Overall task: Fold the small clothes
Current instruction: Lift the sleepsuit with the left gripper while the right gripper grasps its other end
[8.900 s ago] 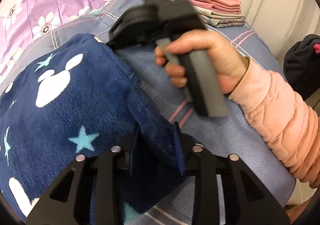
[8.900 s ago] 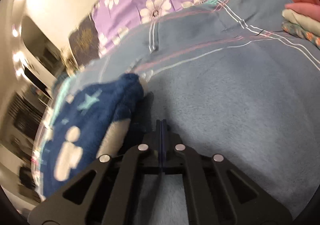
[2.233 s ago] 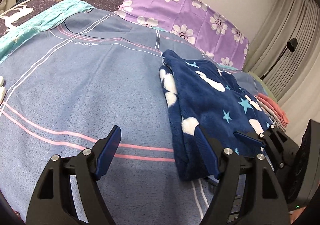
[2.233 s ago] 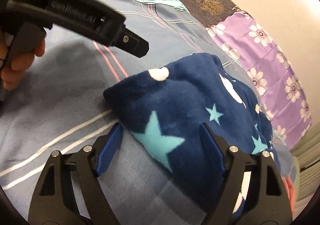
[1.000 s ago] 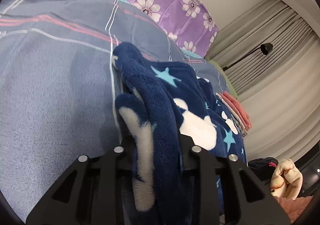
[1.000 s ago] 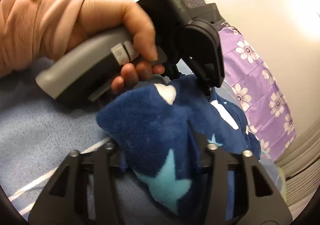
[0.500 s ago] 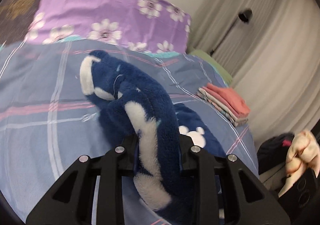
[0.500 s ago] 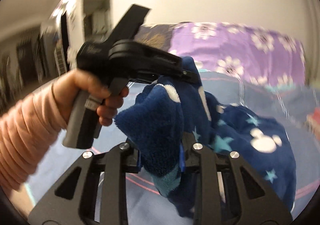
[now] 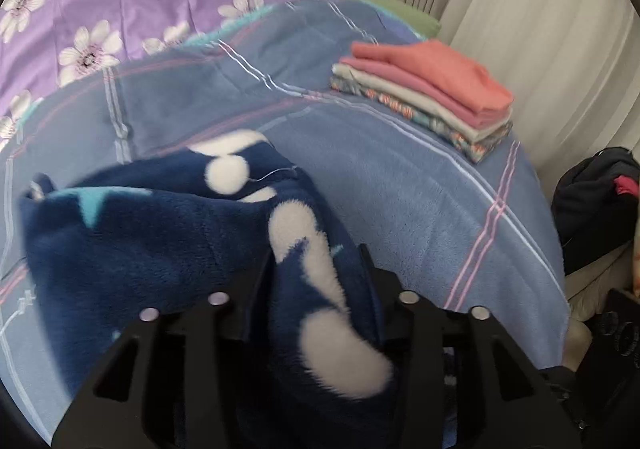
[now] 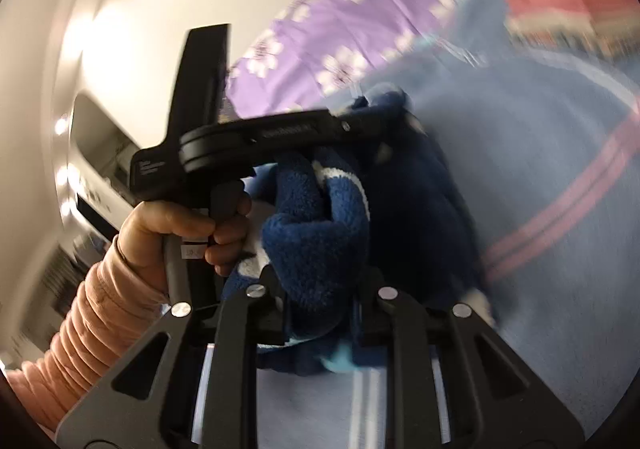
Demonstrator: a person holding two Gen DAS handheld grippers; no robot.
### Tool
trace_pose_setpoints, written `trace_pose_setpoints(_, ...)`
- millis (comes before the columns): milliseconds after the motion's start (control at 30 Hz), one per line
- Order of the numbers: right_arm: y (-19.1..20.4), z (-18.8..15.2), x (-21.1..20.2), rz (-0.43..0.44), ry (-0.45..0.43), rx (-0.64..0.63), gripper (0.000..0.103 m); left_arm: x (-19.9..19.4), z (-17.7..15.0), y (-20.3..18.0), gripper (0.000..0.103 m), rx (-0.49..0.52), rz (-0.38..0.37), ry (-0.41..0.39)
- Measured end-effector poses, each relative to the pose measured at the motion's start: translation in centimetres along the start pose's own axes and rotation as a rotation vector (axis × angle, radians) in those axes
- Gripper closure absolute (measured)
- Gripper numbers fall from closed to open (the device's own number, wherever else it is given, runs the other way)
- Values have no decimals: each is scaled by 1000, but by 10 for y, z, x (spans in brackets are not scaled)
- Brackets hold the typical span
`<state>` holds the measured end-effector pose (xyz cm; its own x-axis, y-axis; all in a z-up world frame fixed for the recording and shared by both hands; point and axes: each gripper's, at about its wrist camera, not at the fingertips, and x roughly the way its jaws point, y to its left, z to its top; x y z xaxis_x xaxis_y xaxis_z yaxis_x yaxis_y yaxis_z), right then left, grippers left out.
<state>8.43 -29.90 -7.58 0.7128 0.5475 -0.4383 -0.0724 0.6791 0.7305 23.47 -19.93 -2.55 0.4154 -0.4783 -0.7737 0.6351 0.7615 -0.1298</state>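
A navy fleece garment [image 9: 152, 241] with white shapes and light blue stars is lifted over the blue bedspread [image 9: 400, 185]. My left gripper [image 9: 316, 281] is shut on a thick fold of it. My right gripper [image 10: 320, 297] is shut on another fold of the same garment [image 10: 320, 233]. In the right wrist view the left gripper [image 10: 376, 125] and the hand holding it are just ahead, pinching the fabric at its far end. The garment's lower part hangs down onto the bed.
A stack of folded clothes [image 9: 432, 97], pink on top, sits at the far right of the bed near the curtain. A purple flowered pillow [image 9: 120, 9] lies at the head. A dark bag [image 9: 592, 205] stands beside the bed on the right.
Both grippers, shut on the garment, have swung it toward the right side of the bed. The folded stack is now closer and the garment has turned over.
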Motion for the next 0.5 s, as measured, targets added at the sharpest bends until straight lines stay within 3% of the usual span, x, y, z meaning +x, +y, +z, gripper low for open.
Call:
trace_pose_setpoints(100, -28, -2, 2, 55, 23, 107, 82, 5, 1, -5, 51, 0, -28, -3)
trace_pose_setpoints(300, -34, -5, 1, 89, 28, 113, 82, -31, 3, -14, 49, 36, -48, -66)
trace_pose_setpoints(500, -39, -7, -3, 101, 37, 125, 78, -86, -28, 18, 49, 105, 131, -150)
